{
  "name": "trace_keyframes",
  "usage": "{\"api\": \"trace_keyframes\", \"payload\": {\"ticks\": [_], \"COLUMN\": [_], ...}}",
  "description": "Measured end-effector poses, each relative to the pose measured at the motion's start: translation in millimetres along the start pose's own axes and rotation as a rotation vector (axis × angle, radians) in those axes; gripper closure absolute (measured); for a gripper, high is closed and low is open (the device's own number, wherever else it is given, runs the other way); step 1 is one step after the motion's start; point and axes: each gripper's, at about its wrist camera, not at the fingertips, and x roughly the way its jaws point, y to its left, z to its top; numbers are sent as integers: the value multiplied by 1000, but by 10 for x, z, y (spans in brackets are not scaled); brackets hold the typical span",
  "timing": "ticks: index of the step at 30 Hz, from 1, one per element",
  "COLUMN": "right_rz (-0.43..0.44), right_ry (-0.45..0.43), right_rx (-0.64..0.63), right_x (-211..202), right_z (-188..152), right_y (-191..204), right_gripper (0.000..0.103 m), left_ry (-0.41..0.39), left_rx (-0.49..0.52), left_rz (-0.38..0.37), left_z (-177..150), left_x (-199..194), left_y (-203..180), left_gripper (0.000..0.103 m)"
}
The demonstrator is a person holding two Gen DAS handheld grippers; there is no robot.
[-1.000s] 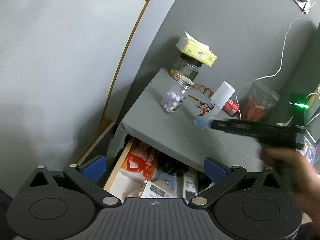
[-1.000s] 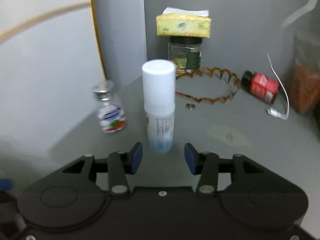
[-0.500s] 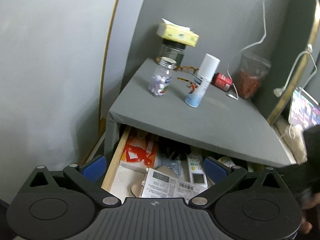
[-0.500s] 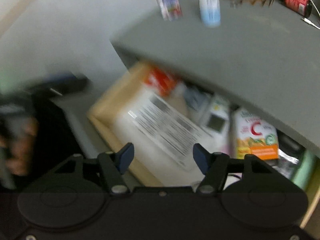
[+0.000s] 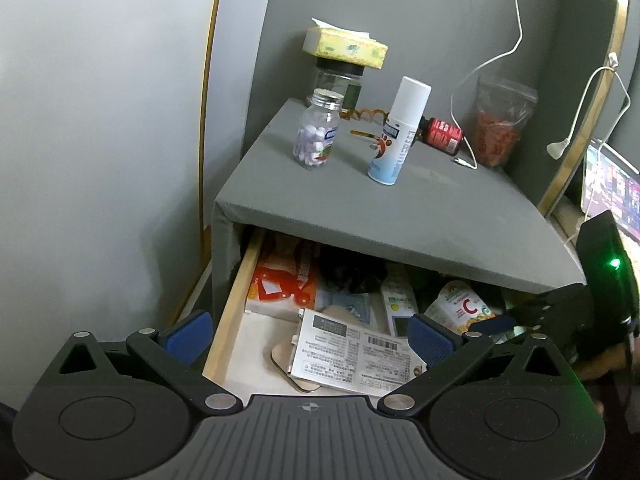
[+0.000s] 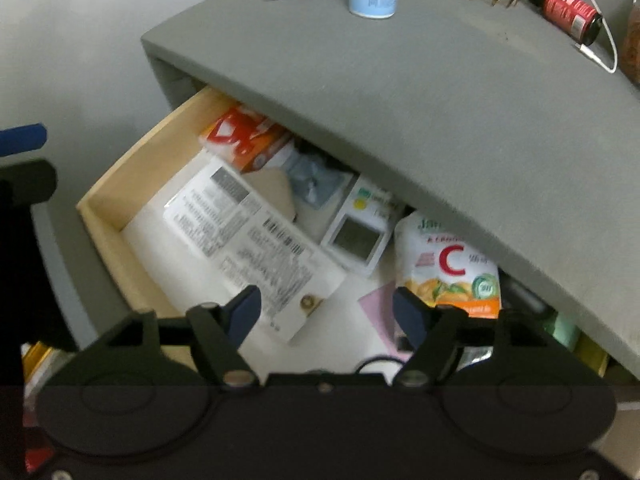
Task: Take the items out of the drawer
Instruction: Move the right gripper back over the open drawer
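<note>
**Both tongs spread above the open drawer**

Left wrist view: the left tongs stand wide apart and empty over the near left corner of the drawer. Ahead of them lie a printed white packet, an orange box and a vitamin C pouch. The grey worktop overhangs the drawer's far half; a pill bottle and a white spray can stand on it. At right, the right tongs dip into the drawer near the pouch.

Right wrist view: the right tongs point steeply down, jaws opening, holding nothing. The packet lies just beyond the left finger, the pouch beyond the right, and a white meter is further ahead.
</note>
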Motion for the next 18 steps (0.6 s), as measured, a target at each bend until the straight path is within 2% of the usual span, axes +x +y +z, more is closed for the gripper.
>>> {"api": "trace_keyframes", "payload": {"ticks": [4, 6, 7, 8, 10, 12, 15, 16, 17, 18], "right_rz": [-10, 10, 29, 61, 132, 148, 134, 126, 111, 91], "right_ry": [14, 57, 77, 97, 143, 135, 56, 13, -23, -55], "right_rx": [-88, -132, -140, -114, -24, 8, 22, 23, 24, 27], "right_x": [192, 275, 301, 316, 342, 293, 148, 96, 57, 26], "right_z": [52, 86, 92, 91, 87, 102, 147, 166, 184, 198], "right_y": [141, 185, 187, 150, 32, -32, -66, -58, -45, -30], "right_gripper": [23, 33, 48, 71, 97, 97, 83, 63, 38, 29], "left_ry": [-11, -21, -28, -36, -52, -58, -59, -62, -65, -65], "left_rx": [3, -9, -17, -24, -46, -71, -115, -120, -125, -125], "left_rz": [-10, -12, -10, -7, 2, 4, 0, 0, 0, 0], "left_z": [36, 46, 49, 52, 57, 57, 49, 55, 61, 63], "left_x": [-2, -25, -42, -59, -102, -128, -169, -180, -190, -191], "left_y": [-12, 5, 19, 33, 78, 124, 210, 227, 244, 248], "left_gripper": [0, 0, 0, 0, 0, 0, 0, 0, 0, 0]}}
